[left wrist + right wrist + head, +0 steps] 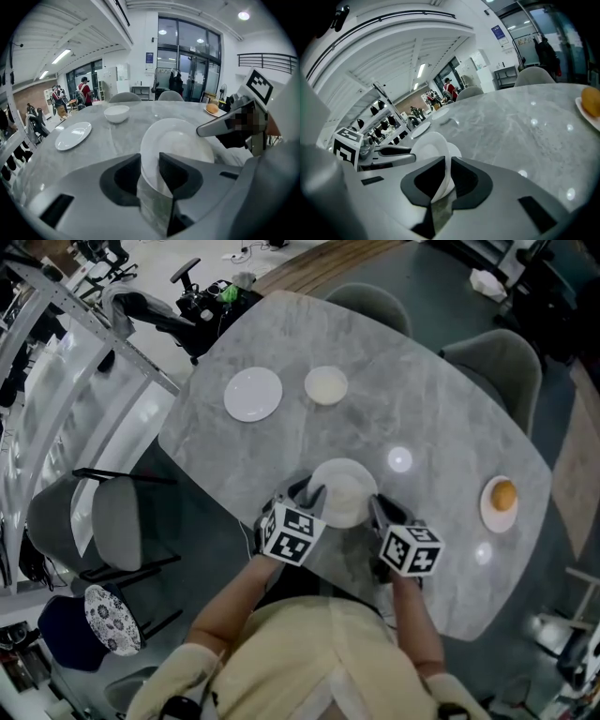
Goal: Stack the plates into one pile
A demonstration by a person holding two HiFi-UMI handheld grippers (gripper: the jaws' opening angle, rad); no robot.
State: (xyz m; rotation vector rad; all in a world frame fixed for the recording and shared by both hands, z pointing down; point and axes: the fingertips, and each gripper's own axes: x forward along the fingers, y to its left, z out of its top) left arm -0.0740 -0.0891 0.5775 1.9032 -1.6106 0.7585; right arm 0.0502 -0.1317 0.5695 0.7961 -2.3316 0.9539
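1. The left gripper (307, 493) is closed on the left rim of a round white ceramic deep plate (345, 493). In the left gripper view the rim fills the gap between its jaws (150, 168).
2. The right gripper (377, 507) grips the same deep plate on its right rim. In the right gripper view its jaws stand narrow, pressed on the thin white edge (444, 180).
3. Held from both sides, the deep plate (180, 145) is over the near middle of the rounded grey marble table (431, 418). Whether it touches the top cannot be told.
4. To the right, near the table's edge, a small white saucer (487, 514) carries a round orange fruit (504, 494).
5. Farther off, left of centre, a flat round white plate (253, 394) lies on the table, well apart from the held one.
6. Just to its right sits a small round white bowl (325, 385), not touching it.
7. Two grey upholstered chairs (497, 362) stand at the table's far side.
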